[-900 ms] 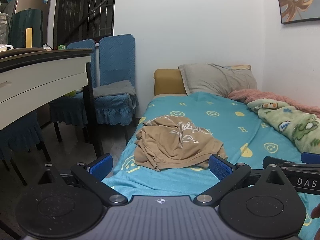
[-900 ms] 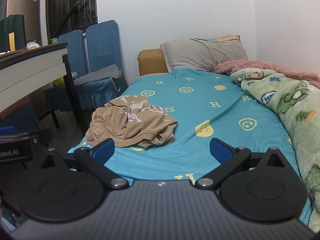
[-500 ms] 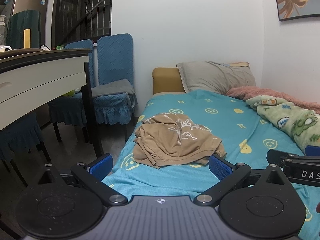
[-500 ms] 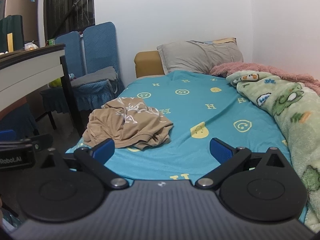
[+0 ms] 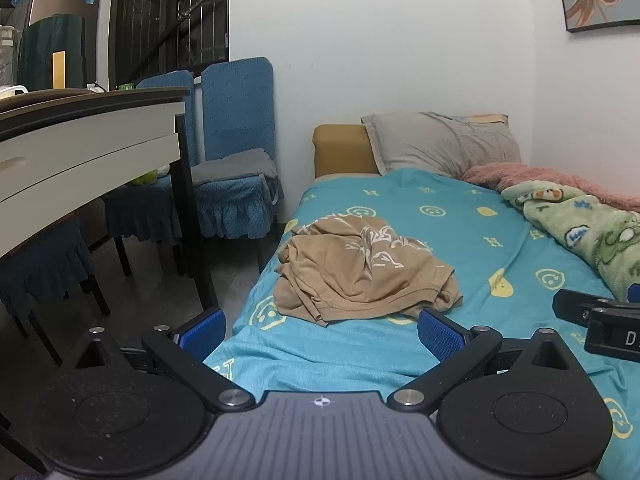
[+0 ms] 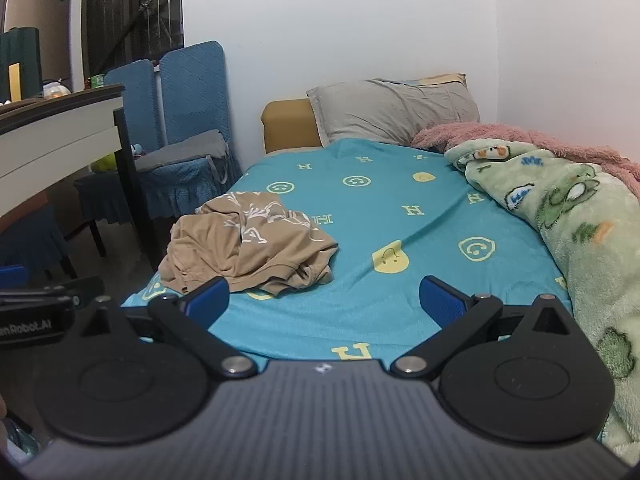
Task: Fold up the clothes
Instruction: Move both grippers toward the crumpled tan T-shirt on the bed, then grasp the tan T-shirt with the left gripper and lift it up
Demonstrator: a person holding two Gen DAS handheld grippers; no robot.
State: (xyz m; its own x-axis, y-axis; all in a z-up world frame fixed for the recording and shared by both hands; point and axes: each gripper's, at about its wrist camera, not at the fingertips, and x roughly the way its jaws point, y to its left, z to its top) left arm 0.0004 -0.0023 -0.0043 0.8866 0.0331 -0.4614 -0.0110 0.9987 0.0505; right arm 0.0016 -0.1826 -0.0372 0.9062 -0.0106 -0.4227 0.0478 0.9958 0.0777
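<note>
Item one, your crumpled tan garment with a white printed pattern: it lies in a loose heap on the teal bedsheet printed with yellow smiley faces and H letters, near the bed's left edge and toward its foot, unfolded. Item two, your left gripper: blue-padded fingers spread wide, empty, held short of the garment at the foot of the bed. Item three, your right gripper: also spread wide and empty, over the sheet's near edge, with the garment just ahead of its left finger. Item four, a grey pillow at the head of the bed against the white wall. Item five, a green fleece blanket with cartoon frogs bunched along the bed's right side. Item six, two blue-covered chairs beside a white desk on your left.
</note>
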